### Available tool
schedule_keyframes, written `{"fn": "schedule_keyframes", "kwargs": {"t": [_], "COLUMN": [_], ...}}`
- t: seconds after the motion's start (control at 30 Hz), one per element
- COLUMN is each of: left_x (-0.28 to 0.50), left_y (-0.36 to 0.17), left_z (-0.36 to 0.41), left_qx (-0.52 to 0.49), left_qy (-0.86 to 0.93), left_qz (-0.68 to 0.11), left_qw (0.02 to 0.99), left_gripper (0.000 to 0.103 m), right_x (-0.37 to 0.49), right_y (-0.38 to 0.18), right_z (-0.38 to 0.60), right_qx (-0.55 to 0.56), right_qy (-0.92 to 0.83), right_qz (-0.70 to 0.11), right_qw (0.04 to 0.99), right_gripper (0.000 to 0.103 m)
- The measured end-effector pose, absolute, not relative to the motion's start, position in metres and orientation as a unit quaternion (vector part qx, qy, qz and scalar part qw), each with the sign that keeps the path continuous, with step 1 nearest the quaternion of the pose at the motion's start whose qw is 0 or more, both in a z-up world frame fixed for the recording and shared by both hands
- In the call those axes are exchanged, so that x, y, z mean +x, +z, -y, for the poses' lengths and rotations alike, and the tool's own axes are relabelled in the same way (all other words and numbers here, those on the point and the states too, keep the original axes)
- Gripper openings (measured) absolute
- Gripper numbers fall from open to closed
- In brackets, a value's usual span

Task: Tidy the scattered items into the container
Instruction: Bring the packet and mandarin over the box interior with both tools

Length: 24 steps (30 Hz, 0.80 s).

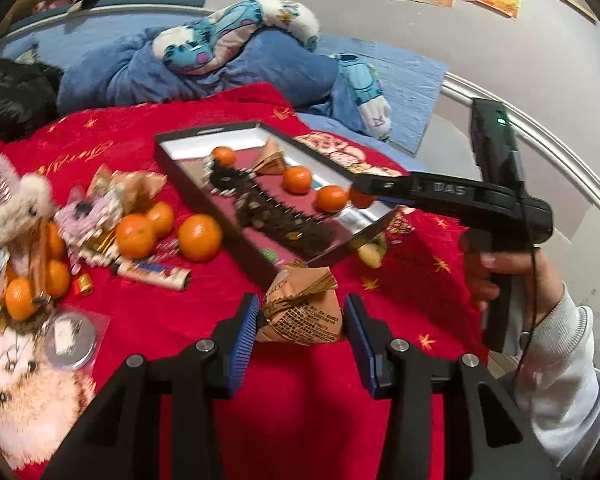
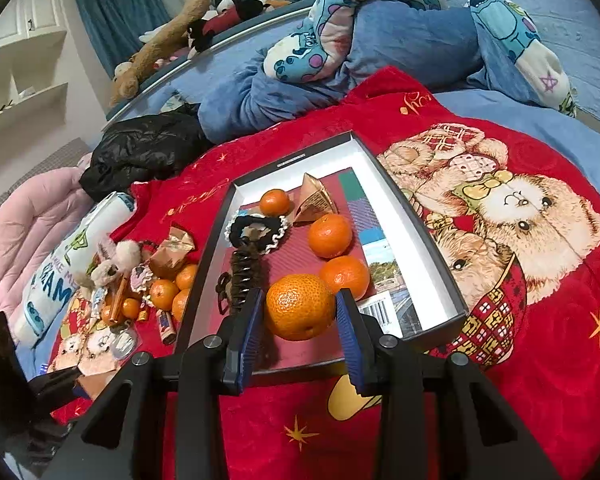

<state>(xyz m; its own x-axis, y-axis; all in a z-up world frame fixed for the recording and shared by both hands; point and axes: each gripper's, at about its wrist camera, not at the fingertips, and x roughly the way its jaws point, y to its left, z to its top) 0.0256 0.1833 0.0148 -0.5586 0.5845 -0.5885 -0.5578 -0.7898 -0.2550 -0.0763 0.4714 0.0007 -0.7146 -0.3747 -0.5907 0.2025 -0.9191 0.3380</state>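
We held our left gripper (image 1: 302, 322) pinched on a tan wrapped packet (image 1: 302, 312) near the box (image 2: 420, 240); our right gripper (image 2: 300, 308) squeezed a mandarin (image 2: 300, 306) over the box's near end.

The pile of loose things (image 1: 40, 248) on the red blanket smears with motion in the left wrist view, so the fluffy toys and small packets there run together. The dark hair clip (image 1: 268, 208) in the box (image 1: 204, 132) is blurred too. The right gripper (image 1: 364, 194) covers most of the tangerine (image 1: 360, 199) it carries. The printing on the tan packet (image 1: 304, 312) is too small to read.
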Motion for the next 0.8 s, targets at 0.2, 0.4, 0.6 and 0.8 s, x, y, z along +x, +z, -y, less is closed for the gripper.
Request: {"fn": "schedule_keyframes", "kwargs": {"t": [0.2, 0.4, 0.6, 0.8], "left_x": [0.010, -0.018, -0.044, -0.066], "left_y": [0.024, 0.022, 0.016, 0.002], "left_z": [-0.208, -0.225, -0.237, -0.250], "left_qx": [-0.346, -0.373, -0.390, -0.411], "left_qy": [0.883, 0.872, 0.873, 0.867], "left_qz": [-0.002, 0.007, 0.009, 0.005], "left_qw": [0.318, 0.316, 0.293, 0.283], "left_gripper": [0.046, 0.046, 0.045, 0.046], "right_x": [-0.079, -0.081, -0.084, -0.086], "right_y": [0.000, -0.001, -0.003, -0.002], "right_z": [-0.469, -0.477, -0.489, -0.492], "right_qx": [0.352, 0.355, 0.359, 0.356], "right_qy": [-0.914, -0.913, -0.910, -0.910], "right_qz": [0.120, 0.123, 0.139, 0.143], "right_qw": [0.161, 0.156, 0.156, 0.156], "right_gripper": [0.035, 0.035, 0.035, 0.035]}}
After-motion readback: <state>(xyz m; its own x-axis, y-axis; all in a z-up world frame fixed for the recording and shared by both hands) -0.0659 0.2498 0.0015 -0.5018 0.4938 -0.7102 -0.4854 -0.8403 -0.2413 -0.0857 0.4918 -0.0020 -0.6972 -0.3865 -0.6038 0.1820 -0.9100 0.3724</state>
